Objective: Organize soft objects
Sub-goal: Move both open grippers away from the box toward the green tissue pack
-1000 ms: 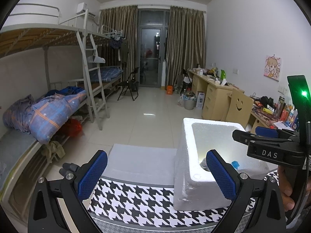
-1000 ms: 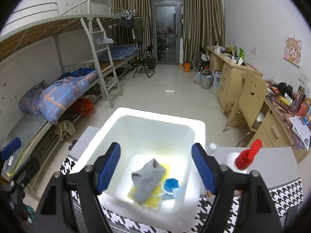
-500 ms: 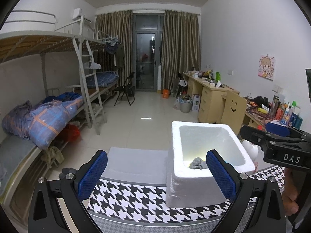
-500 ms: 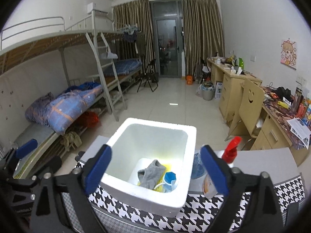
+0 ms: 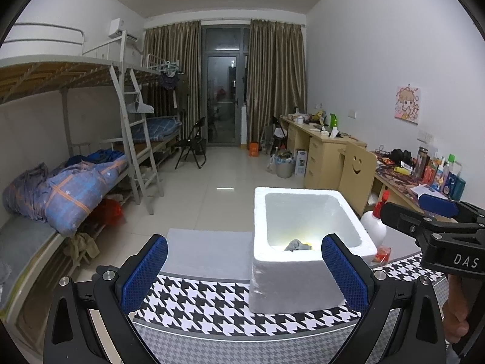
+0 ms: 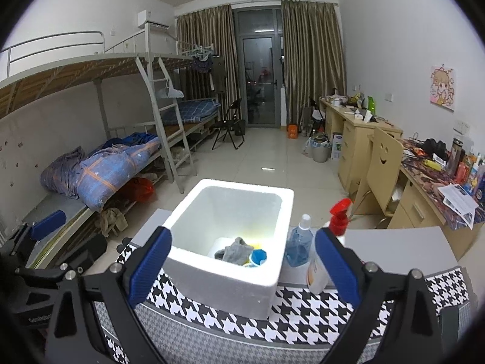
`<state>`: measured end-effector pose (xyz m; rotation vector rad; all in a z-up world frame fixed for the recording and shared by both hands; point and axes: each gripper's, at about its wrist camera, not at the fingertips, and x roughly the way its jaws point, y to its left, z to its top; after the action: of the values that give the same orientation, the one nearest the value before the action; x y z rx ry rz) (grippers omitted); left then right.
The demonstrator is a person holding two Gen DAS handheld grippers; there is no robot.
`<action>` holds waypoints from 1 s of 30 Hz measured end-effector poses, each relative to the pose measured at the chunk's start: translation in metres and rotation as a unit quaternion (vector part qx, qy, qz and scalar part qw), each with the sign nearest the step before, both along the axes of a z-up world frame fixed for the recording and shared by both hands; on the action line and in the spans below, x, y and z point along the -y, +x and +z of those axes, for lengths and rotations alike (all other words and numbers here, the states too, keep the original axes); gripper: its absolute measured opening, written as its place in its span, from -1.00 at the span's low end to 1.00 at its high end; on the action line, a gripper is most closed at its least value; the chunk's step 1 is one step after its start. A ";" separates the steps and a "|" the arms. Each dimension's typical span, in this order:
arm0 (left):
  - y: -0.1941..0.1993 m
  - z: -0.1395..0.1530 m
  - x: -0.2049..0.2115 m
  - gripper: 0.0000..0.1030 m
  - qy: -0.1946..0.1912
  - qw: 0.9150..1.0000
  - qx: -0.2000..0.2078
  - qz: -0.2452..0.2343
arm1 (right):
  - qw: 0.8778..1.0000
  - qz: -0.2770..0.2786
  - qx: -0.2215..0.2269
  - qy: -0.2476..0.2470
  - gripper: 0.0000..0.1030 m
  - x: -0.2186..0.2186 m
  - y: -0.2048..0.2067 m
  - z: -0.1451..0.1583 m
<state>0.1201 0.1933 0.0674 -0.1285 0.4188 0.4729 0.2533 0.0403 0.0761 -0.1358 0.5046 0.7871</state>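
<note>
A grey cloth (image 6: 235, 250) lies crumpled in the white foam box (image 6: 266, 276), ahead of and between the spread fingers of the right gripper (image 6: 242, 268), beside a yellow piece and a blue item. Both the right and the left gripper (image 5: 242, 268) are held wide and empty. Any next soft piece is best released low over the box. "DAS" is read on the right gripper's body.

i faced pale floor tiles (image 5: 194, 200), bunk beds (image 5: 78, 163) left, desks (image 5: 321, 151) right, curtains (image 5: 272, 82) flanking a dark glass door (image 5: 221, 100).
</note>
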 end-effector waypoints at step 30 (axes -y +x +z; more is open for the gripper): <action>-0.044 0.014 0.055 0.98 0.019 0.999 0.028 -0.041 | 0.999 -0.016 0.044 0.006 0.90 0.065 -0.054 0.002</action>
<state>0.0764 0.1383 0.0816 -0.0868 0.3586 0.3947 0.1993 -0.0250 0.0781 -0.1495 0.4182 0.7496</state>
